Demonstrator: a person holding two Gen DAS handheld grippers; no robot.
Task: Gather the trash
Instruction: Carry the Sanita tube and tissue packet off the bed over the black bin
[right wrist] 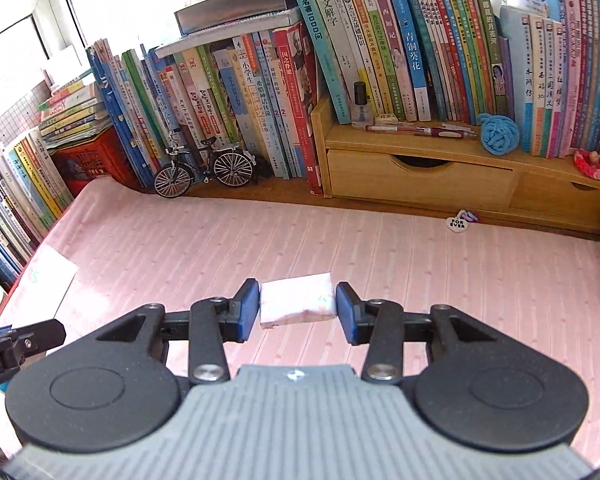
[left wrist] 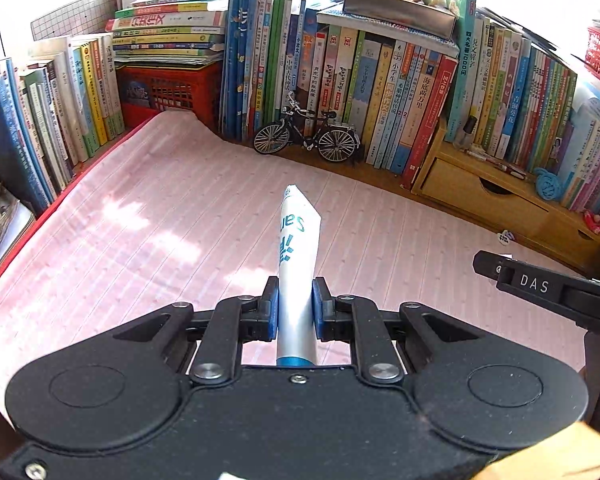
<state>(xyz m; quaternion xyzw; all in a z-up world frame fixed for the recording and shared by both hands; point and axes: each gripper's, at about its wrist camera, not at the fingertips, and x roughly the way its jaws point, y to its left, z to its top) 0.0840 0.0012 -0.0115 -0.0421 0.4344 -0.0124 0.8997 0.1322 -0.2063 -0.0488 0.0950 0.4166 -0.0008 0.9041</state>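
Note:
My left gripper (left wrist: 296,289) is shut on a flattened white tube (left wrist: 298,236) with blue lettering. The tube sticks up and forward between the blue pads, above the pink striped mat (left wrist: 160,220). In the right wrist view, my right gripper (right wrist: 297,286) is shut on a small white and pink tissue packet (right wrist: 296,305). Its blue pads press on the packet's two short sides, and the packet hangs above the mat (right wrist: 420,272). Part of the right gripper's body (left wrist: 540,284) shows at the right edge of the left wrist view.
Rows of upright books (right wrist: 380,60) wall the mat at the back and left. A model bicycle (right wrist: 204,168), a wooden drawer shelf (right wrist: 420,176) and a red crate (left wrist: 168,88) stand at the back. A white paper sheet (right wrist: 48,280) and a small heart-shaped tag (right wrist: 458,223) lie on the mat.

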